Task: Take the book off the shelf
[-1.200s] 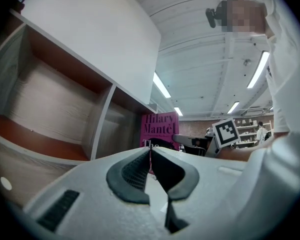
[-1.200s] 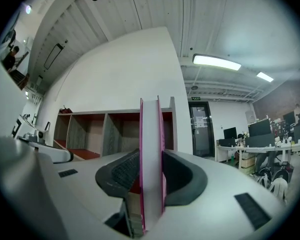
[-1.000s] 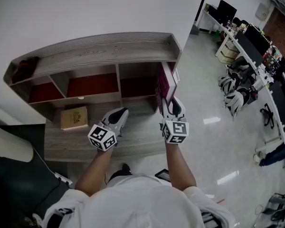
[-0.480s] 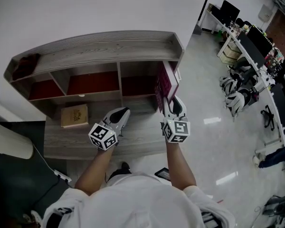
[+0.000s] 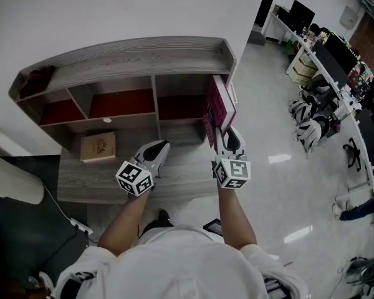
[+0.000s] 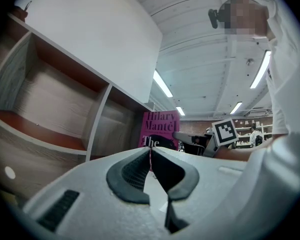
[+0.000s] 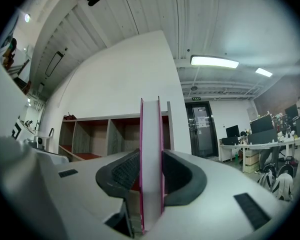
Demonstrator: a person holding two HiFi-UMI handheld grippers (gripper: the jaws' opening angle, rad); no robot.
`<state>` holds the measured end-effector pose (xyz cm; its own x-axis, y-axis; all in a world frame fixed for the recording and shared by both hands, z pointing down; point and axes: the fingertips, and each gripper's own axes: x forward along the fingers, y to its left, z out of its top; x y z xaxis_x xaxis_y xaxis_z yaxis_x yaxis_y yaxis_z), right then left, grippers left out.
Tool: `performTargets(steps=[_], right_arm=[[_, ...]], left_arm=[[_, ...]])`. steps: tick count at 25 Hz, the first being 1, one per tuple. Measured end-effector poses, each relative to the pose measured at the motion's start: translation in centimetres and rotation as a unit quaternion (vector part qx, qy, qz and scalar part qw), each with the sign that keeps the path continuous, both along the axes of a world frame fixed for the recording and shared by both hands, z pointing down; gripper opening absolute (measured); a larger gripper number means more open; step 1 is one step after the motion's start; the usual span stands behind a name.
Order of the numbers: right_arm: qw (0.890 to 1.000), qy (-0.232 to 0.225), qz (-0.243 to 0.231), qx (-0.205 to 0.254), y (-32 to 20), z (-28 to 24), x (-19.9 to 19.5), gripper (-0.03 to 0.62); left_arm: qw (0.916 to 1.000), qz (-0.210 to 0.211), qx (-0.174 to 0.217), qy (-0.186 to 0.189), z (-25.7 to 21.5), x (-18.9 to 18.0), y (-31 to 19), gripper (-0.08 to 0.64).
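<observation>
A magenta book stands upright at the front of the grey wooden shelf unit's right compartment. My right gripper is shut on its lower edge. In the right gripper view the book's page block fills the gap between both pads, with the right gripper clamped on it. My left gripper hovers over the lower shelf board to the book's left, shut and holding nothing. From the left gripper view the book's cover shows beyond the closed left gripper.
A tan book lies flat on the lower board at the left. A dark object sits on the shelf top's left end. Red-backed compartments stand bare. Glossy floor and desks with monitors lie to the right.
The right gripper and the book have shifted very slightly up and away from the compartment. The left gripper has stayed where it was.
</observation>
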<state>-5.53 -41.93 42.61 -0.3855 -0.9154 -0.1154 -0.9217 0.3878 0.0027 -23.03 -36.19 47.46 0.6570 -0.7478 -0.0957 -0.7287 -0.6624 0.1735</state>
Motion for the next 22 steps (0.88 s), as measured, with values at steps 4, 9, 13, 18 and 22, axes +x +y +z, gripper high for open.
performTargets(steps=[4, 9, 13, 18, 22], right_arm=[[1.0, -0.005, -0.006, 0.004, 1.5, -0.2, 0.6, 0.135], [1.0, -0.011, -0.016, 0.011, 4.0, -0.7, 2.3, 0.135], [0.999, -0.014, -0.023, 0.017, 6.3, -0.8, 3.6, 0.135], [0.999, -0.015, -0.042, 0.019, 9.0, -0.5, 4.3, 0.135], [0.998, -0.014, -0.052, 0.02, 11.0, -0.1, 4.9, 0.135]], left_arm=[[1.0, -0.008, 0.002, -0.002, -0.2, 0.4, 1.2, 0.021], [0.9995, -0.03, 0.0, -0.011, -0.3, 1.3, 3.1, 0.021], [0.9982, -0.056, 0.002, -0.024, -0.4, 1.9, 5.1, 0.021], [0.9956, -0.086, -0.001, -0.036, -0.2, 2.1, 7.4, 0.021], [0.9935, -0.104, -0.003, -0.046, -0.3, 2.5, 9.0, 0.021]])
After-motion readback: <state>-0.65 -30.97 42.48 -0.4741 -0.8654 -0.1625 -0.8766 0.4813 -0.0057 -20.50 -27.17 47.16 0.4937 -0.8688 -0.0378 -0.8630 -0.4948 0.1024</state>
